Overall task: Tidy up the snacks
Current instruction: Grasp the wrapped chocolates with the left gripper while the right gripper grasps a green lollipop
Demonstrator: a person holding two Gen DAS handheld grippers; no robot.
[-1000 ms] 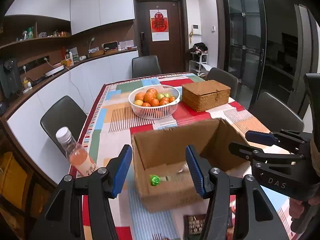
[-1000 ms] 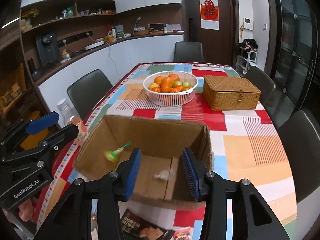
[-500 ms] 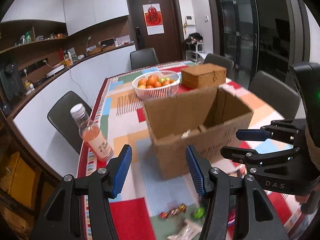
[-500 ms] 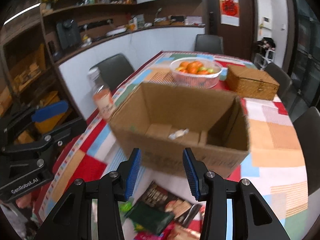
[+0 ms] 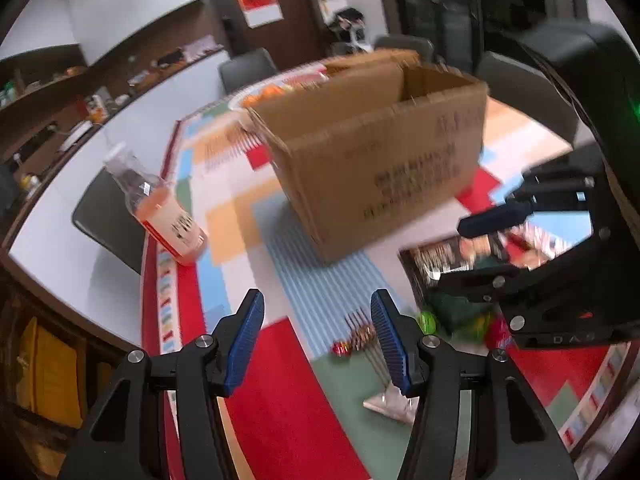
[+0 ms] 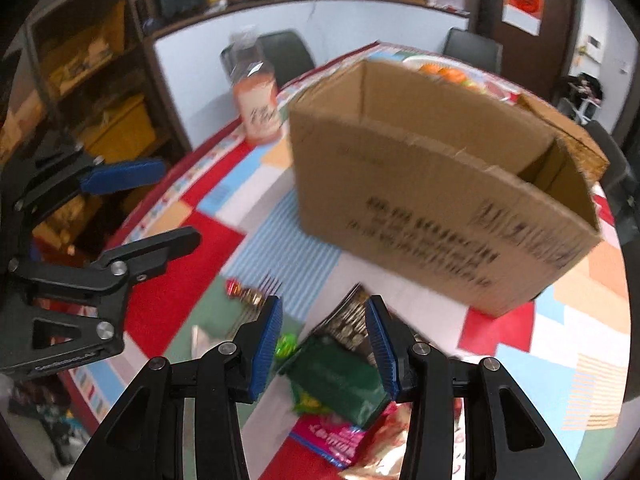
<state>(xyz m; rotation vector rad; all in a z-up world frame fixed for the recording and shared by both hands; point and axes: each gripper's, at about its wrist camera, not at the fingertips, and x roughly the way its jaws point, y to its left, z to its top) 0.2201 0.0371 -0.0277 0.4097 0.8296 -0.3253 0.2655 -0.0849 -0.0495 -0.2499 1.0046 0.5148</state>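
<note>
Snacks, assorted, lie loose on the patchwork-cloth tabletop (image 5: 240,208) near its front edge, in front of the cardboard box (image 6: 432,200).

Items: a green packet (image 6: 340,380) lies directly beneath the right gripper (image 6: 322,346), overlapping a dark packet with a biscuit picture (image 6: 350,326); a pink wrapper (image 6: 332,440) and a gold-and-red packet (image 6: 384,452) lie at the very front edge; a small bright-green sweet (image 6: 285,345) sits just beside the green packet; a red-and-gold wrapped sweet (image 5: 352,342) and a pale clear-wrapped piece (image 5: 390,402) lie toward the left front corner.

Cardboard box: open-topped, printed text on its near side, standing mid-tabletop; its contents cannot be seen.

Bottle (image 5: 164,208): clear, with orange-pink drink, standing at the left edge of the tabletop, well apart from the snacks.

Fruit basket (image 6: 444,70): white, holding oranges, behind the box, mostly hidden.

Left gripper (image 5: 318,338): jaws parted, empty, above the cloth near the wrapped sweets.

Right gripper: jaws parted, nothing between the pads, tilted down over the green packet without touching it.

Both views are blurred.
</note>
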